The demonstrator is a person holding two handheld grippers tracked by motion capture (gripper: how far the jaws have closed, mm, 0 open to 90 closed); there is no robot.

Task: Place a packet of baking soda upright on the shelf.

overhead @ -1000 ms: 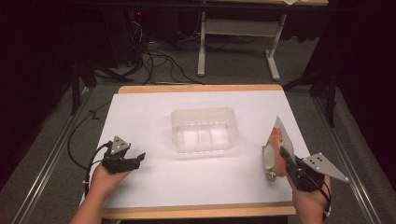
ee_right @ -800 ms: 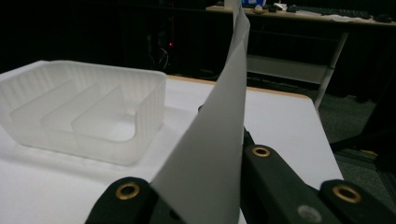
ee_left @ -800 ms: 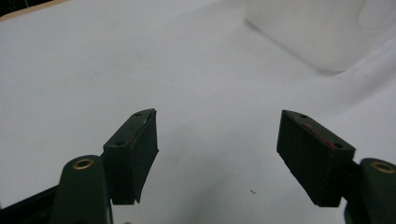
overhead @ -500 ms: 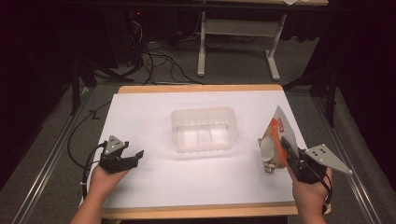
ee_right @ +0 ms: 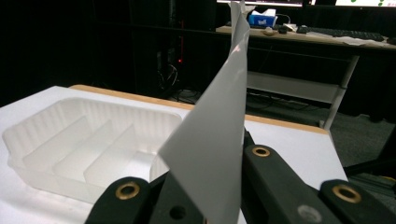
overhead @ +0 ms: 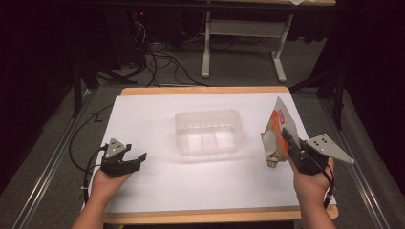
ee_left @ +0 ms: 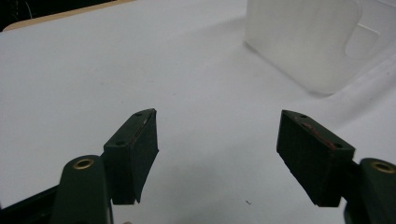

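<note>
My right gripper [overhead: 289,143] has its jaws clamped on the orange-and-silver foil snack pouch [overhead: 277,136], lifted right of the clear ribbed plastic tray [overhead: 208,132]. Left gripper [overhead: 131,160] gapes empty on the white tabletop [overhead: 157,114]. Carry step; next I swing it over the tray.

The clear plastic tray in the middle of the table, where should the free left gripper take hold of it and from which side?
Grip the tray by its thin left end wall, coming in from the left with one of the fingers inside the rim and the other outside. It sits upright and open-topped, the body looks too wide to span, and the left gripper already lies open on that side.
</note>
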